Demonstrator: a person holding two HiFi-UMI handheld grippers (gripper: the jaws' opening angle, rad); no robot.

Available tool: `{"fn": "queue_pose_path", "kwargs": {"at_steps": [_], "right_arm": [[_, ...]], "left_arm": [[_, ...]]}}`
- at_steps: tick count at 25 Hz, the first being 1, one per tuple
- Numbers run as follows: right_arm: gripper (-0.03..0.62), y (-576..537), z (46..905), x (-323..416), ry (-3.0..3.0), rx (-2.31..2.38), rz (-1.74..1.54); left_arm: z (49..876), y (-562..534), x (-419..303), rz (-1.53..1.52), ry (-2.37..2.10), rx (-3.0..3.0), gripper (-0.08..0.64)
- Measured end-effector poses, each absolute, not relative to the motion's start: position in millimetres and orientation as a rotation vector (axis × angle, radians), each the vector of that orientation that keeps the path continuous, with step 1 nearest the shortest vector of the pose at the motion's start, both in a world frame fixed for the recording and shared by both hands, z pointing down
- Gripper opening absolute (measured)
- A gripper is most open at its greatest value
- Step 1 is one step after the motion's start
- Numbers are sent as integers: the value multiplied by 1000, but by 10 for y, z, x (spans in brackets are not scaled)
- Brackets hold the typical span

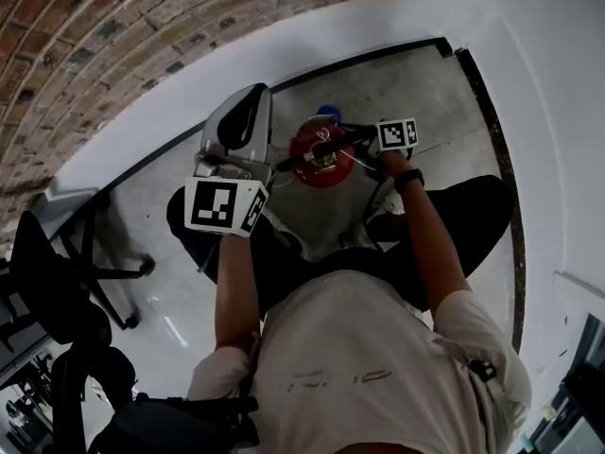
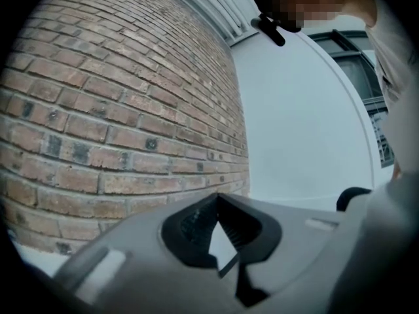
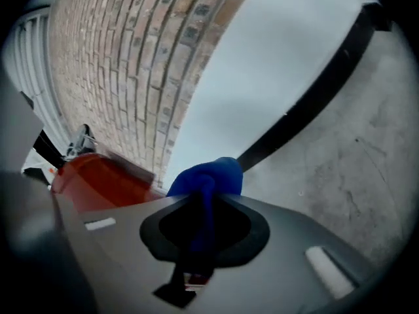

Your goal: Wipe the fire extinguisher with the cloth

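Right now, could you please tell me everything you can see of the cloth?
The cloth is blue, soft-looking fabric, bunched into a rounded wad. The right gripper is shut on it: a narrow fold runs back between the jaws while the wad bulges past their tips. It sits close beside the red extinguisher; whether they touch cannot be told. The head view shows only a small blue patch beyond the extinguisher's top.

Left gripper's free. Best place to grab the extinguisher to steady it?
Probably the black top handle of the fire extinguisher, from above on its left: it stands upright, the body looks too wide for the jaws, and the right gripper holds the cloth on the far side.
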State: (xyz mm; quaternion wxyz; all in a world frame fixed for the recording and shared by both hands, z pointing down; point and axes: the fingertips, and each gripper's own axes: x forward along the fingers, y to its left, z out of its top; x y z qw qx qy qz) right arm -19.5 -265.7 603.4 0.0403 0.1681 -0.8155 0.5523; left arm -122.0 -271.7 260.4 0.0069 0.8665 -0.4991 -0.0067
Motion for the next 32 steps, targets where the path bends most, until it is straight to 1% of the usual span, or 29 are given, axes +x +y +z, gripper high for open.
{"fn": "queue_pose_path", "kwargs": {"at_steps": [4,9,19,22,25,29,32], "right_arm": [[44,-2631,6796,-69,-2318,750,1750],[44,-2490,7580,62,-2132,835,1745],[49,-2551,7929,107,-2055,654,1570],[49,-2773,7502,51,-2140,538,1582],[51,-3184,6370,-86,-2344,299,1620],[49,-3403,4898,-212,-2561,40,1425],[51,-3391,3969,-376,-2751,-174,1358]], "left_arm": [[2687,-2720,-1288,-21,-1572,2683,0],[2770,-2715,-1293,27,-1576,2669,0],[2991,-2803,-1300,116,-1561,2635,0],[2887,-2850,-1343,57,-1574,2630,0],[2770,-2870,-1360,23,-1566,2651,0],[2652,-2860,-1392,6,-1550,2671,0],[2576,-2839,-1406,-17,-1557,2678,0]]}}
